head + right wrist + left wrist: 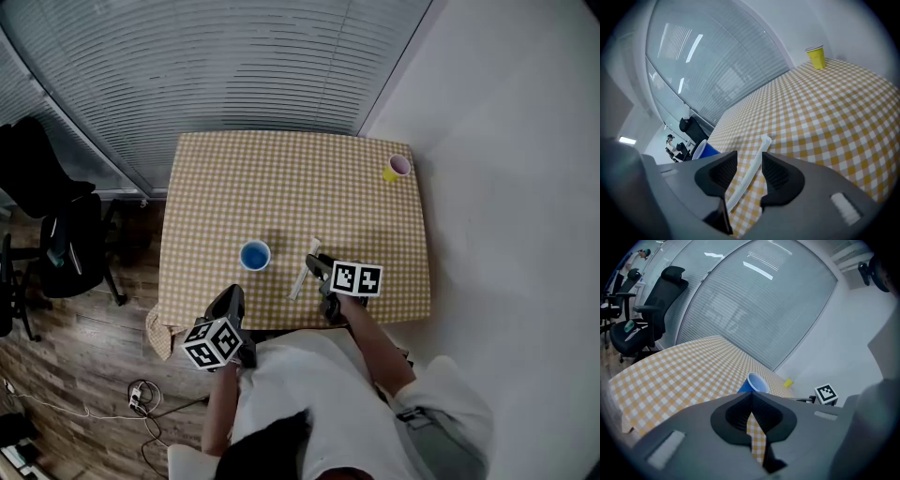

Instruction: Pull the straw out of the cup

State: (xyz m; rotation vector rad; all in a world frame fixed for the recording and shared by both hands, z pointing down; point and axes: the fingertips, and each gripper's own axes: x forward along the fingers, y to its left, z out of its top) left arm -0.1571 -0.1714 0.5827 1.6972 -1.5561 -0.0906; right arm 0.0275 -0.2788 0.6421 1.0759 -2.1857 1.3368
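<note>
Straw [749, 174] flat on table [281, 178], between right gripper [749, 158] jaws. Near cup [255, 255] left of it, ahead of left gripper [230, 298]. Far cup [397, 168] at far right corner.

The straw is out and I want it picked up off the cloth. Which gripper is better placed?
Probably right. The straw lies between the open fingers of the right gripper; the left gripper is shut and farther from it.

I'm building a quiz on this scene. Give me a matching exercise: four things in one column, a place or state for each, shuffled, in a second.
1. blue cup
2. yellow cup
3. straw
4. left tongs

A. shut, holding nothing
B. far right corner of the table
C. lying flat between the open right tongs
D. standing near the table's front edge

Pairs: 1-D, 2-B, 3-C, 4-A
</note>
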